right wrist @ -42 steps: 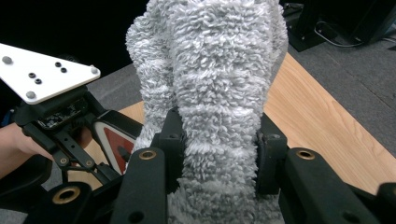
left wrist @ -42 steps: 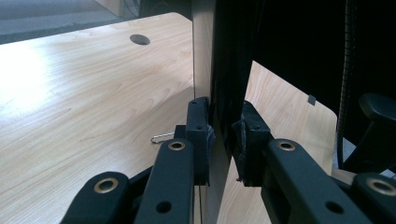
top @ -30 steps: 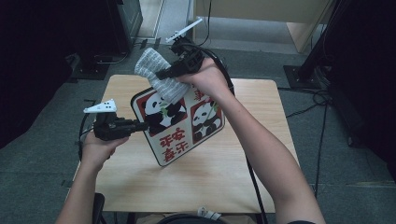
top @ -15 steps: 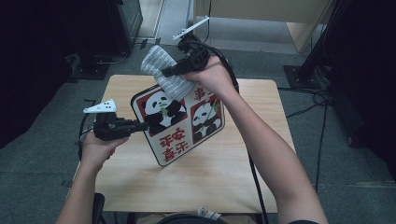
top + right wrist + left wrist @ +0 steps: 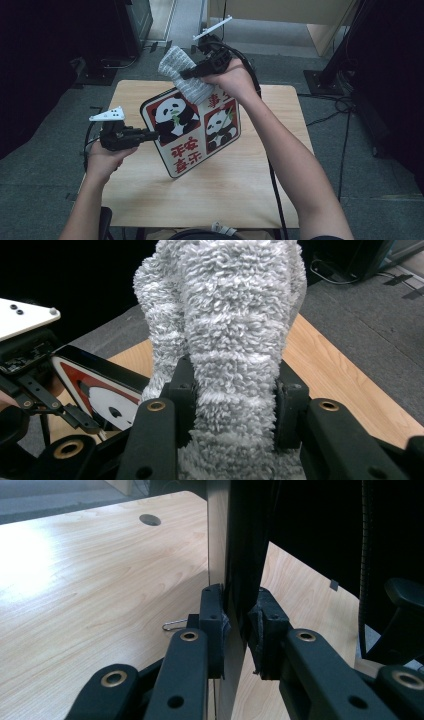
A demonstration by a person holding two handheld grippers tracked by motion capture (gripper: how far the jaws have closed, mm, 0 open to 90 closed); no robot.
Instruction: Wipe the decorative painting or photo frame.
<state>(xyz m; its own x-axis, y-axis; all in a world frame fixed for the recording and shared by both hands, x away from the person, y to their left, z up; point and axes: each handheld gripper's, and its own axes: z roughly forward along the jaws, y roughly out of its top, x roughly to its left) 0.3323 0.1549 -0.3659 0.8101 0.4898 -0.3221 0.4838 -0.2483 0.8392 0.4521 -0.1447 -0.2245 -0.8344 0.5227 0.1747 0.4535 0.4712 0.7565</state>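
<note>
Terry cloth [image 5: 182, 75] clamped in right tongs [image 5: 187, 75], at panda board [image 5: 192, 130] top edge; left tongs [image 5: 150, 135] pinch board's left edge. Wipe with light, even strokes, keep board steady.

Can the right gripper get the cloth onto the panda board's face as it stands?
Probably yes. The right gripper is clamped on the grey cloth, which hangs at the panda board top edge; the left gripper holds the board tilted, face unobstructed.
</note>
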